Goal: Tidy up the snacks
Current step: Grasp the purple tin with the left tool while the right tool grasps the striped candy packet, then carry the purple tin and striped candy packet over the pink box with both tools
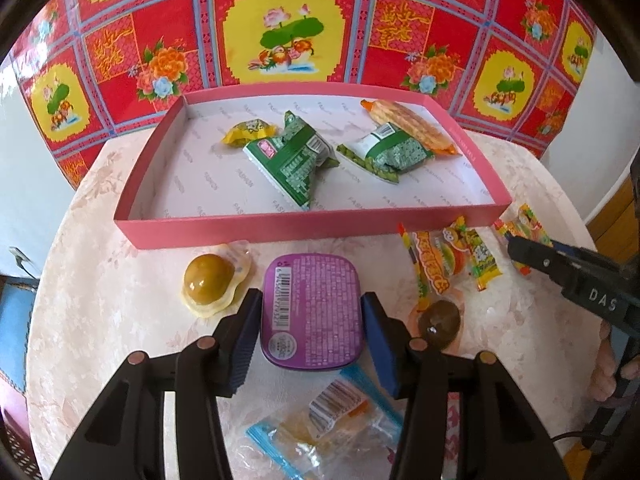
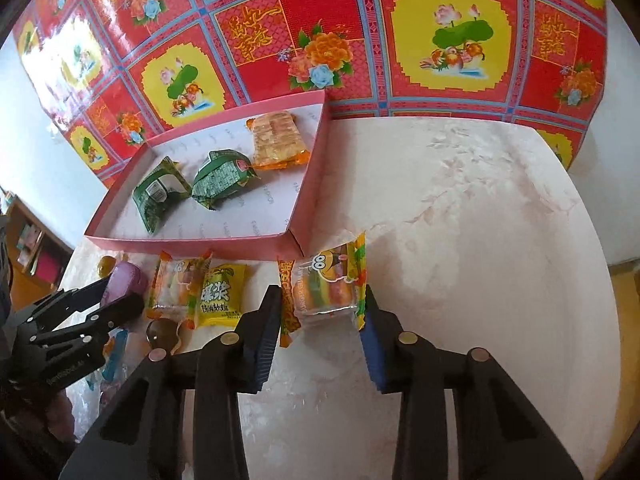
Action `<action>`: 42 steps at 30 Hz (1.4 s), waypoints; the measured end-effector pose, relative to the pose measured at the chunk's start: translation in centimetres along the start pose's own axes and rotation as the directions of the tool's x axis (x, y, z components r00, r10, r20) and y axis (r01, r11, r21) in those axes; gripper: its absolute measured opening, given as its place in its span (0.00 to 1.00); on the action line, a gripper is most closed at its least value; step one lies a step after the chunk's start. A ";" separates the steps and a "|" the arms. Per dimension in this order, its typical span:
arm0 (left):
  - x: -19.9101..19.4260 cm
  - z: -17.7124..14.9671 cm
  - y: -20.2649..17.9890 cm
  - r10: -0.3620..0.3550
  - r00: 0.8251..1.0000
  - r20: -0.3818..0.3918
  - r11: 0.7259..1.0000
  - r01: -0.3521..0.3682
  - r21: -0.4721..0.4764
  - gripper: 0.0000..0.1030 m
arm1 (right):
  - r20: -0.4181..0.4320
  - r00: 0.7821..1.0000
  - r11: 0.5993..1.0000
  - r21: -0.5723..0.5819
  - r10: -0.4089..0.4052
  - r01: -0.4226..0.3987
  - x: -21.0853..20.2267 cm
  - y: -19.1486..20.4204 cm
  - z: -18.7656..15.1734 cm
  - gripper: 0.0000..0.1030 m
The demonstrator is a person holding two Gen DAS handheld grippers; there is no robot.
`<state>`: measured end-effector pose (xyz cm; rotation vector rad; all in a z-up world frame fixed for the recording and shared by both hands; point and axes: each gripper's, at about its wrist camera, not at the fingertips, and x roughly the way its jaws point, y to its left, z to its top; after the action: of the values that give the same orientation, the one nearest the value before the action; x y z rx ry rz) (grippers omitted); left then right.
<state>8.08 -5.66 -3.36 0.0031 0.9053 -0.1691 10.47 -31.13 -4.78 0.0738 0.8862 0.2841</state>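
Note:
My left gripper is shut on a purple tin that lies label-up on the table, with a pad against each side. From the right wrist view it shows as the black left gripper around the tin. A burger gummy packet sits between the pads of my right gripper, both pads on its crinkled edges, just in front of the pink tray's corner. The pink tray holds two green packets, a yellow candy and an orange cracker packet.
Loose on the round pale table: two jelly cups, another gummy packet, a yellow packet and a clear blue-edged packet. A red patterned wall rises behind the tray. A hand shows at the right edge.

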 end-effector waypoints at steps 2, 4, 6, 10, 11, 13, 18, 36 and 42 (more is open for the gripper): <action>-0.2 -0.1 0.3 -0.019 1.000 -0.004 1.000 0.019 -0.013 0.51 | -0.001 1.000 1.000 0.002 -0.001 0.001 -0.1 0.0 -0.2 0.37; -0.6 -0.2 0.5 -0.034 0.999 -0.002 0.999 0.034 -0.024 0.51 | 0.001 1.000 1.000 0.004 0.000 0.000 -0.4 0.0 -0.4 0.37; -0.9 -0.2 0.7 -0.044 0.999 0.006 0.999 0.045 -0.029 0.51 | 0.006 1.000 1.000 0.006 0.000 0.000 -0.6 0.0 -0.4 0.37; -1.8 0.1 0.8 -0.058 0.998 0.025 0.998 0.058 -0.020 0.51 | 0.020 1.000 1.000 0.012 -0.004 0.004 -1.3 0.1 -0.3 0.37; -2.1 0.2 0.8 -0.060 0.998 0.031 0.998 0.061 -0.018 0.51 | 0.025 1.000 1.000 0.012 -0.005 0.005 -1.5 0.1 -0.2 0.37; -2.7 0.4 0.8 -0.064 0.997 0.045 0.998 0.065 -0.015 0.51 | 0.036 0.999 1.000 0.008 -0.005 0.005 -1.9 0.4 0.0 0.37; -3.8 1.3 1.5 -0.063 0.995 0.081 0.998 0.065 -0.026 0.51 | 0.054 0.999 1.000 -0.003 -0.002 0.002 -2.6 1.0 0.6 0.37; -1.7 6.5 5.5 -0.019 0.995 0.102 0.996 0.028 -0.087 0.51 | 0.051 0.998 0.995 -0.096 0.040 -0.035 -1.1 5.2 4.4 0.37; -0.1 7.7 5.9 -0.014 0.996 0.094 0.997 0.021 -0.079 0.51 | 0.017 0.999 0.993 -0.114 0.043 -0.041 0.8 6.2 5.3 0.37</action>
<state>14.90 -0.36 1.03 -0.0862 0.8189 -0.1481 13.68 -24.67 -0.90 -0.0106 0.8482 0.3722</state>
